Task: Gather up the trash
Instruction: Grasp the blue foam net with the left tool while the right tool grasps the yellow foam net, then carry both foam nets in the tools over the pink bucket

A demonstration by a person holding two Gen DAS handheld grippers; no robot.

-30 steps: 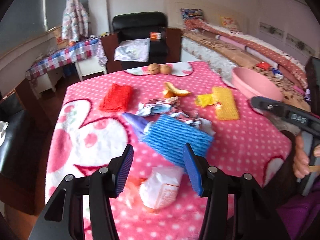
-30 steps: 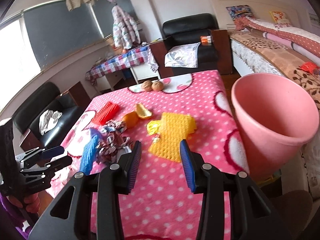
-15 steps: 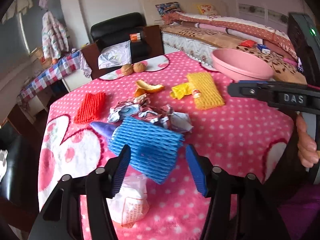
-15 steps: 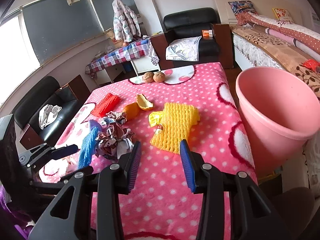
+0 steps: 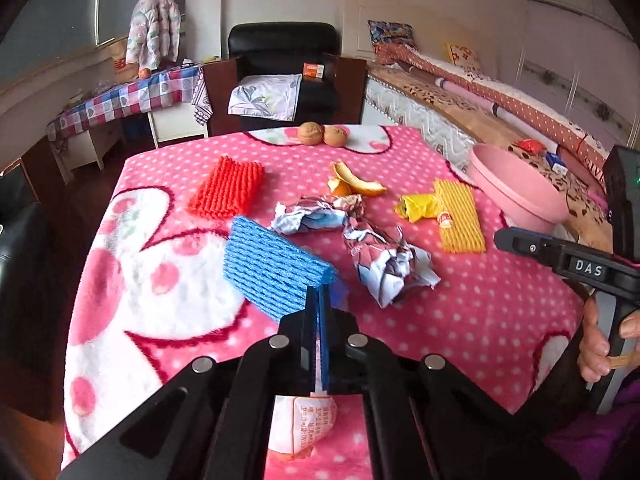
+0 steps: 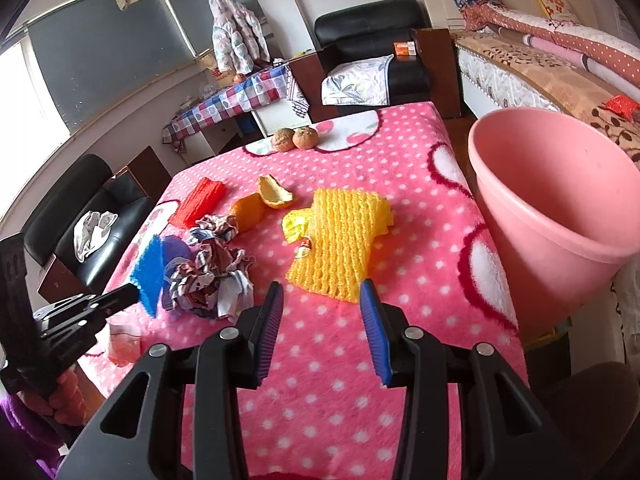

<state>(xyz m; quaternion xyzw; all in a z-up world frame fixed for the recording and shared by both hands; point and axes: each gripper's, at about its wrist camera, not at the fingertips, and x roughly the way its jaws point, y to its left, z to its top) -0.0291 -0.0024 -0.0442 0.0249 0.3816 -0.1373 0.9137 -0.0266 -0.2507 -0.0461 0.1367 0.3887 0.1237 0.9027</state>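
A blue foam net [image 5: 272, 268] lies on the pink dotted blanket [image 5: 480, 320]. My left gripper [image 5: 319, 300] has its jaws closing tight, the pads pressing on the net's near corner. In the right wrist view that net [image 6: 150, 272] stands on edge at the left gripper's tip. My right gripper [image 6: 322, 312] hangs open over the blanket, just short of a yellow foam net [image 6: 340, 244], nothing between its fingers. The pink bucket [image 6: 560, 216] stands at the table's right edge. Crumpled paper [image 5: 384, 256], orange peel [image 5: 352, 184] and a red foam net [image 5: 228, 192] lie further in.
A white plastic bag [image 5: 310, 420] lies under the left gripper. Two walnuts [image 5: 322, 135] sit at the far edge. A yellow wrapper [image 5: 416, 208] lies beside the yellow net. A black armchair [image 5: 284, 44], a checked side table [image 5: 120, 100] and a bed [image 5: 520, 100] surround the table.
The left gripper's jaws went from wide apart to shut on the blue foam net's near corner. The right gripper stayed open and barely moved.
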